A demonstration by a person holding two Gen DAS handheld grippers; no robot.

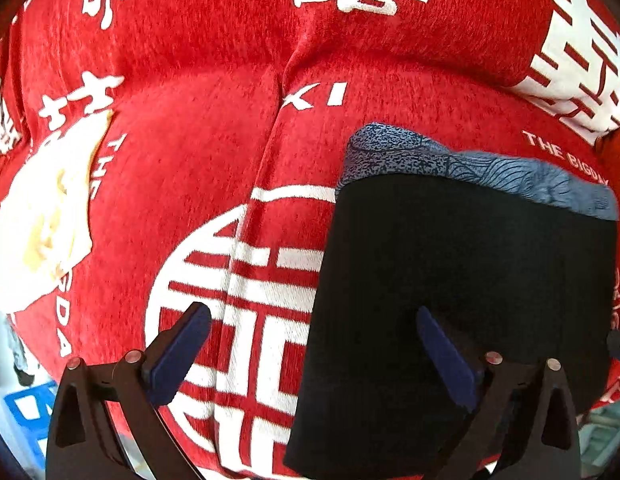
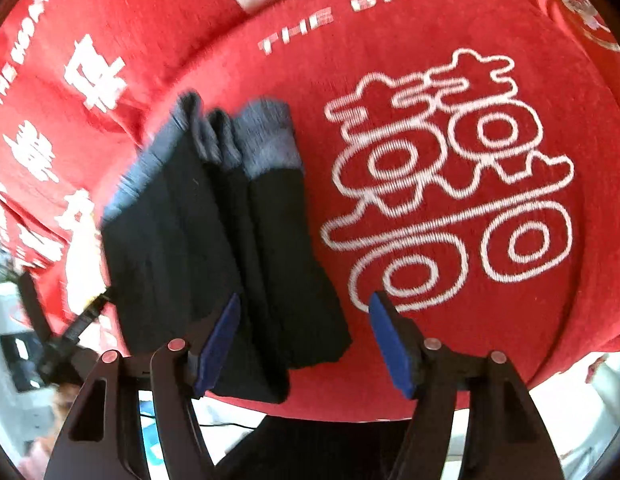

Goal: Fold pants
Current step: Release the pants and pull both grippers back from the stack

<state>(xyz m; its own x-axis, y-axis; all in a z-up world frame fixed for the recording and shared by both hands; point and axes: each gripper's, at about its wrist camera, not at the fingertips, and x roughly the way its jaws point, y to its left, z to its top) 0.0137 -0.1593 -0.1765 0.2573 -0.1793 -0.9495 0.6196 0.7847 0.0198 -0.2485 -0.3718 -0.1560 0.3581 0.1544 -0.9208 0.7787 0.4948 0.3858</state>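
Black pants [image 1: 461, 288] with a blue-grey patterned waistband are lying folded on the red cloth [image 1: 198, 128] printed with white characters. Left gripper [image 1: 313, 344] is hovering with jaws spread wide, gripping nothing, one pad over the cloth and the other over the pants. Right gripper [image 2: 304, 340] is also standing open and empty above the pants' near edge [image 2: 294, 280].
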